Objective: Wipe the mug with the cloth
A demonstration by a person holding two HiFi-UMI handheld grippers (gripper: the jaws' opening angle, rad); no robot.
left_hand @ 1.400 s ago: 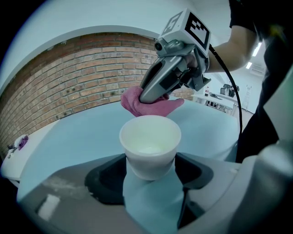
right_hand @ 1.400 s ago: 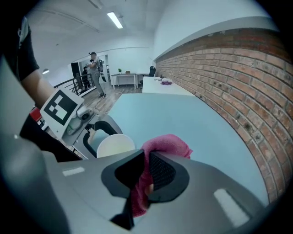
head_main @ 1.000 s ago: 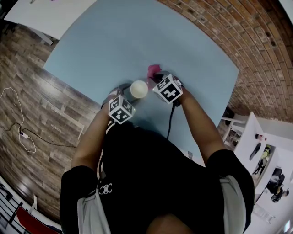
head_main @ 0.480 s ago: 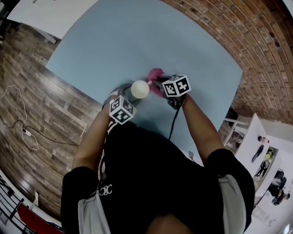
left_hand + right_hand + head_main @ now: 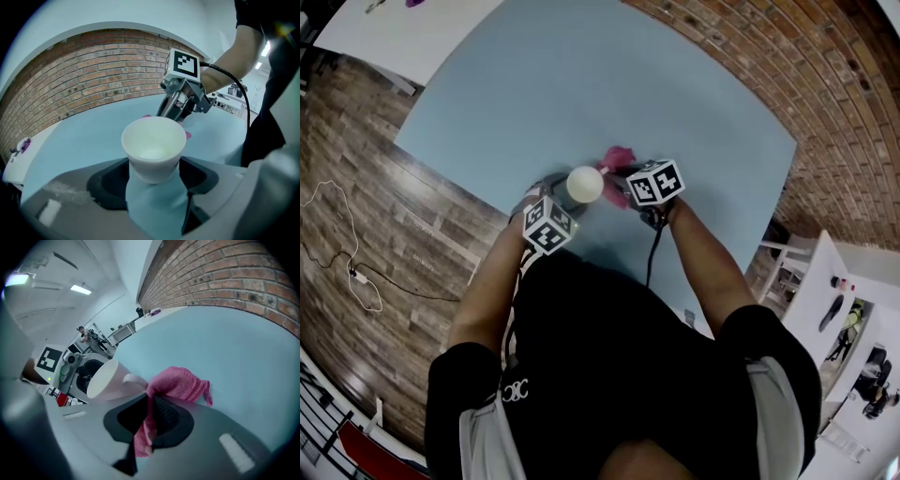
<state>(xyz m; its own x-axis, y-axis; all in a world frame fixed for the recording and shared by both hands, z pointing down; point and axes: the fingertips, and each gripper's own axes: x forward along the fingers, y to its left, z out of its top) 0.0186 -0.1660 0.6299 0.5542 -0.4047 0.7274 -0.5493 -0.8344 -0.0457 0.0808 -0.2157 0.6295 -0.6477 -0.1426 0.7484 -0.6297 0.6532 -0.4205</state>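
The left gripper (image 5: 153, 172) is closed on the lower body of the white mug (image 5: 153, 149), which stands upright with its empty mouth facing the head view, over the near part of the blue table (image 5: 581, 75). Whether its base rests on the table or hangs just above it I cannot tell. The right gripper (image 5: 150, 417) is clamped on the pink cloth (image 5: 180, 383); a wad of it sticks out past the jaws and lies against the mug beside the handle (image 5: 132, 379). The mug looks like glazed ceramic, so I judge it stiff, light enough for one gripper, smooth and probably slippery, and breakable if it drops (the body tapers downward, so a low hold gives little to stop it working loose). The grip on it needs to be firm, and the cloth is best pressed gently, toward the left jaws and not across them, so the mug does not twist in the hold. The cloth is soft and limp and folds wherever it is pushed. Only the wad close to the jaws can press with any force, while the loose tail below merely trails. Holding it by the middle of the bunch, with a short wad ahead, suits wiping. The handle is where the fabric may snag.
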